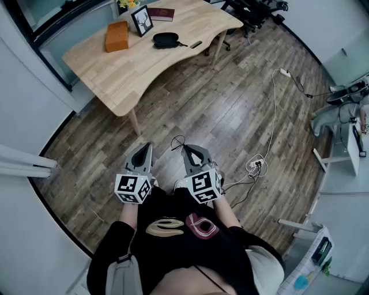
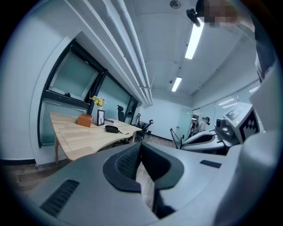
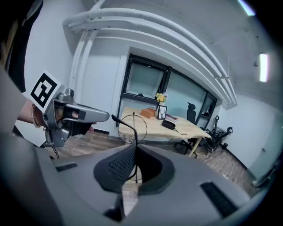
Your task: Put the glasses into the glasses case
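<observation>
A black glasses case (image 1: 166, 40) lies on the far side of the wooden table (image 1: 144, 69), well away from both grippers; it also shows as a small dark shape in the left gripper view (image 2: 111, 129) and the right gripper view (image 3: 168, 124). My right gripper (image 1: 185, 148) is shut on thin black wire-framed glasses (image 1: 177, 140), held near my body over the floor. In the right gripper view the glasses (image 3: 135, 132) stick up from between the jaws (image 3: 135, 148), one round rim showing. My left gripper (image 1: 144, 147) hangs beside it, shut with nothing in it (image 2: 140, 145).
On the table stand a brown box (image 1: 116, 36), a framed picture (image 1: 142, 21), a dark red book (image 1: 162, 14) and a small dark item (image 1: 196, 44). A white cable (image 1: 273, 109) and power strip (image 1: 256, 164) lie on the wood floor. Office chairs (image 1: 253, 11) stand beyond the table.
</observation>
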